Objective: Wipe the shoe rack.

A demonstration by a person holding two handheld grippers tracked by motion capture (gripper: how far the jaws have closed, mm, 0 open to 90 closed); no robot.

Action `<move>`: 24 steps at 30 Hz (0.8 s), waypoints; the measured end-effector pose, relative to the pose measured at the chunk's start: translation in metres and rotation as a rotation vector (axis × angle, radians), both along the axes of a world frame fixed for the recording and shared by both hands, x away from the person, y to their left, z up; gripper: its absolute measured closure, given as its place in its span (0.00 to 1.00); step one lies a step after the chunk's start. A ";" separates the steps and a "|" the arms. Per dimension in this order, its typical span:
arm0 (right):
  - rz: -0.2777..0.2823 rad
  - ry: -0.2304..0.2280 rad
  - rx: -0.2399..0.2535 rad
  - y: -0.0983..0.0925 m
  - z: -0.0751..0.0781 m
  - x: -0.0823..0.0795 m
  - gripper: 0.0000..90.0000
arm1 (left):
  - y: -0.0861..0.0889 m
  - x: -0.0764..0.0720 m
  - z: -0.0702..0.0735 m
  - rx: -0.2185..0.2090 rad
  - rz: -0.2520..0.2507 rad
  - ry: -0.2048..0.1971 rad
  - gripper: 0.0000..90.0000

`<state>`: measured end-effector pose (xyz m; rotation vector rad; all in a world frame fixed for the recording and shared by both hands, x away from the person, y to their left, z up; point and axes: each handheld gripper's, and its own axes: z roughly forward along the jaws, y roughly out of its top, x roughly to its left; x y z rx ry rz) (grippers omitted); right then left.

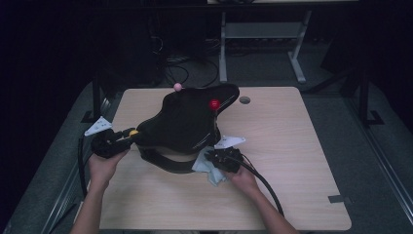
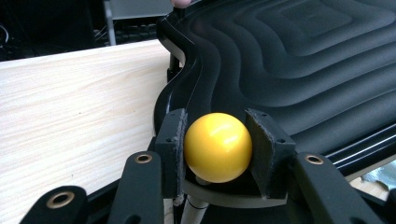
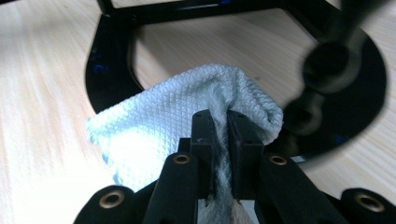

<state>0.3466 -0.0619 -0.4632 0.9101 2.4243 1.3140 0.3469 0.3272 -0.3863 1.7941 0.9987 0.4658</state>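
Observation:
A black ridged, contoured board (image 1: 187,122) stands on a black ring-shaped base (image 1: 165,163) on the wooden table (image 1: 292,146). It carries a yellow ball knob (image 1: 132,132), a red knob (image 1: 214,104) and a pink knob (image 1: 178,87). My left gripper (image 1: 122,137) is shut on the yellow knob (image 2: 217,147), one pad on each side of it. My right gripper (image 1: 214,157) is shut on a pale blue waffle cloth (image 3: 187,107), which bunches against the black base (image 3: 112,70) at the board's near right side. The cloth (image 1: 212,170) hangs below the right gripper.
A round grommet hole (image 1: 244,100) lies in the table beyond the board. A strip of grey tape (image 1: 338,198) sits at the table's near right edge. A cable (image 1: 265,185) trails from the right gripper. White desk legs (image 1: 223,48) stand on the floor behind.

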 end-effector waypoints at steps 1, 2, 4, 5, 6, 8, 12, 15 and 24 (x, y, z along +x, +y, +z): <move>0.000 0.000 0.000 0.000 0.000 0.000 0.91 | 0.000 0.000 0.000 0.000 0.000 0.000 0.67; -0.008 0.003 -0.004 -0.003 0.000 0.000 0.91 | 0.000 0.000 0.000 0.001 0.000 0.000 0.67; -0.029 0.003 -0.015 -0.011 0.000 0.000 0.91 | 0.000 0.001 0.000 0.001 0.002 -0.001 0.67; -0.039 0.006 -0.022 -0.015 0.000 -0.001 0.91 | 0.000 0.002 0.000 0.000 0.001 -0.002 0.67; -0.045 0.008 -0.024 -0.019 -0.001 -0.001 0.91 | 0.000 0.002 0.000 0.000 0.002 -0.002 0.66; -0.058 0.022 -0.030 -0.027 -0.001 -0.002 0.91 | 0.000 0.003 0.000 0.001 0.004 -0.001 0.66; -0.113 0.026 -0.014 -0.046 0.000 -0.001 0.91 | 0.000 0.004 0.000 0.003 0.015 -0.001 0.66; -0.148 0.013 0.033 -0.058 0.010 0.002 0.91 | 0.001 0.006 0.000 0.001 0.025 -0.003 0.66; -0.129 -0.006 0.070 -0.043 0.022 0.020 0.91 | 0.001 0.009 0.001 0.008 0.033 0.003 0.66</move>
